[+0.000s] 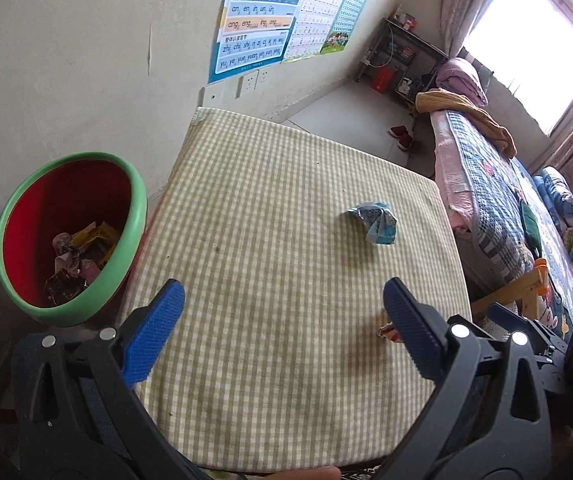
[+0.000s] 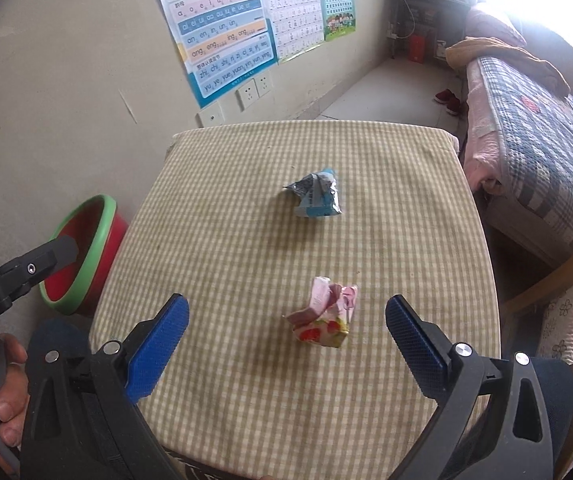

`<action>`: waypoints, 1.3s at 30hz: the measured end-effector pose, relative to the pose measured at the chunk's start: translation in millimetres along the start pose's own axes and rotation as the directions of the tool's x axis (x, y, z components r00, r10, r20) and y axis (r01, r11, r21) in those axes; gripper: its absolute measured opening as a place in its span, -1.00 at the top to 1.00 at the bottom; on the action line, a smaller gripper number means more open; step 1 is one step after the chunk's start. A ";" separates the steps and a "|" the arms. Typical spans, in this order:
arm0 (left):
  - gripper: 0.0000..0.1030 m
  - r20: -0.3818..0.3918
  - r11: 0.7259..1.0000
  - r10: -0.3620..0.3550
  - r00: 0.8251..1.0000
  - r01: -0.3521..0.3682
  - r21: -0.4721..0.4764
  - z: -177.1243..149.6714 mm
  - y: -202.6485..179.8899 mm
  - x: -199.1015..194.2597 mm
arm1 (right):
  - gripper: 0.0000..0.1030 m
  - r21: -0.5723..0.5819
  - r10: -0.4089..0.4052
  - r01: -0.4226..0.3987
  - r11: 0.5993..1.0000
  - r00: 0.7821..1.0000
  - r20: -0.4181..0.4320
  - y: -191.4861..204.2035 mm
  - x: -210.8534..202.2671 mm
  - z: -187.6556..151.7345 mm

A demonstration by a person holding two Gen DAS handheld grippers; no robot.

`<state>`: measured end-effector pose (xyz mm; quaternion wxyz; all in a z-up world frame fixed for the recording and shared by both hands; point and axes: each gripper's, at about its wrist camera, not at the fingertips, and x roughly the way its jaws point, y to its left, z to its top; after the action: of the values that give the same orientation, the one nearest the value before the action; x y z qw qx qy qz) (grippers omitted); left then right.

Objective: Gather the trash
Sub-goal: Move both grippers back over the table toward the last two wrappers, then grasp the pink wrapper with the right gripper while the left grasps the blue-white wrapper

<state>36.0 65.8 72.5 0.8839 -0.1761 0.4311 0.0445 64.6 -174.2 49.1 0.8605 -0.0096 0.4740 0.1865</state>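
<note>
A crumpled blue carton (image 1: 372, 222) lies on the checked tablecloth (image 1: 286, 200), toward the far right; it also shows in the right wrist view (image 2: 318, 196). A crushed pink carton (image 2: 322, 316) lies nearer, between the open fingers of my right gripper (image 2: 286, 332), a little ahead of them. In the left wrist view only a sliver of it (image 1: 388, 330) shows behind the right finger. My left gripper (image 1: 284, 320) is open and empty above the table's near left part. A red bin with a green rim (image 1: 72, 236) stands left of the table and holds several pieces of trash.
The wall with posters (image 2: 222, 28) and sockets (image 2: 254, 88) is behind the table. A bed with a quilt (image 2: 534, 128) runs along the right. Red shoes (image 2: 448, 100) lie on the floor. The left gripper's body (image 2: 14, 276) reaches over the bin (image 2: 82, 256).
</note>
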 end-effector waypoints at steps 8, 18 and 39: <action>-0.89 -0.034 1.000 0.004 0.999 -0.004 0.001 0.1 -0.8 16.1 | -0.85 0.039 -0.025 0.027 0.999 0.998 -0.059 -21.9 26.4 -8.3; -0.89 -0.088 1.000 0.010 0.996 -0.011 -0.019 -0.2 9.3 43.0 | -0.85 0.111 -0.037 0.050 0.993 0.992 -0.122 -33.9 69.9 -7.5; -0.89 -0.164 0.997 -0.044 0.985 0.053 0.055 18.7 -34.0 103.8 | 0.34 0.100 -0.057 0.079 0.992 0.978 -0.199 -57.0 93.1 9.4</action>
<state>122.6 32.9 11.7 0.8514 -0.1632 0.4985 -0.0045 135.8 -196.3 -31.1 0.8150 0.0024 0.5649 0.1292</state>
